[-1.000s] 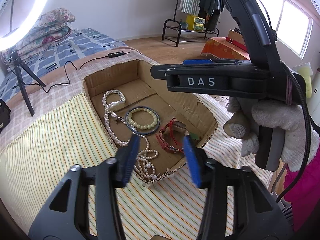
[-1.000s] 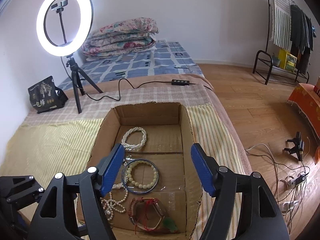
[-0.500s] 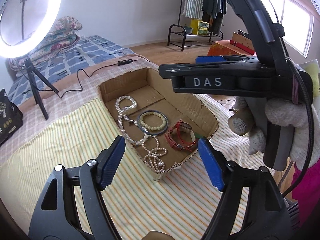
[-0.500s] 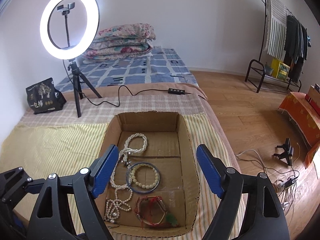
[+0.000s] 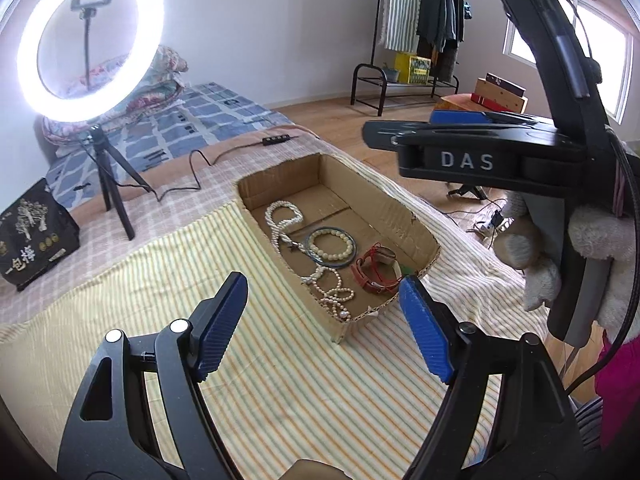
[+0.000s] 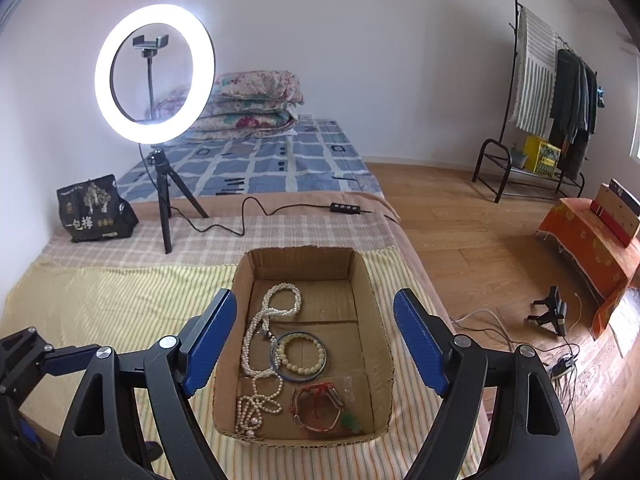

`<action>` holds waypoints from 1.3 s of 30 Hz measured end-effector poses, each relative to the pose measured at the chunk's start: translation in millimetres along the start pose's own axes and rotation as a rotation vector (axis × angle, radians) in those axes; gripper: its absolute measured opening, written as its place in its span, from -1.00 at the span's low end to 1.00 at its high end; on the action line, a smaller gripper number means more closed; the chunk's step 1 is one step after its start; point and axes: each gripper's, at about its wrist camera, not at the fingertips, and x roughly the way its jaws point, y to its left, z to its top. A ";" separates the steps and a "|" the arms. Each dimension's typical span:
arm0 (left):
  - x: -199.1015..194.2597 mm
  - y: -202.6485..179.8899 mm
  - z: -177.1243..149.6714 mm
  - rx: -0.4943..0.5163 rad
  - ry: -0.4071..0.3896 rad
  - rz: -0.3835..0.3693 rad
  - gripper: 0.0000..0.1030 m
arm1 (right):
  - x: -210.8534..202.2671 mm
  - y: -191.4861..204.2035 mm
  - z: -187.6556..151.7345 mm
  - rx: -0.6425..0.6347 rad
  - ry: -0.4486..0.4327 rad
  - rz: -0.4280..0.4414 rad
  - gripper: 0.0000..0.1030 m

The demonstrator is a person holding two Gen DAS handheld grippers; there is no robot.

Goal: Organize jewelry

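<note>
An open cardboard box (image 6: 372, 292) (image 5: 416, 226) lies on the striped bed cover. In it lie a long white pearl necklace (image 6: 256, 336) (image 5: 282, 220), a beaded bracelet inside a blue bangle (image 6: 299, 356) (image 5: 332, 242) and a red-strapped piece with a green pendant (image 6: 320, 410) (image 5: 374, 270). My left gripper (image 5: 324, 320) is open and empty, above the cover short of the box's near corner. My right gripper (image 6: 316, 344) is open and empty, high over the box. The right gripper's body also shows at the right of the left wrist view (image 5: 472, 152).
A lit ring light on a tripod (image 6: 154, 74) (image 5: 90, 36) stands on the bed behind the box, with its cable and remote (image 6: 346, 208). A black bag (image 6: 94, 208) (image 5: 34, 234) sits at the left. The bed's right edge drops to a wooden floor with cables (image 6: 560, 360).
Both grippers have pulled back and up from the box, which now looks smaller. My left gripper's jaws opened wide from a narrow gap. The jewelry has not moved.
</note>
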 end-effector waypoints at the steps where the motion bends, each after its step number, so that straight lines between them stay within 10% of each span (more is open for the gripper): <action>1: -6.3 2.1 -0.4 0.000 -0.008 0.006 0.56 | -5.5 1.9 0.4 -0.001 -0.008 -0.005 0.57; 39: -116.5 25.0 -37.7 0.040 -0.136 0.205 1.00 | -102.2 52.3 -35.4 0.004 -0.157 -0.052 0.65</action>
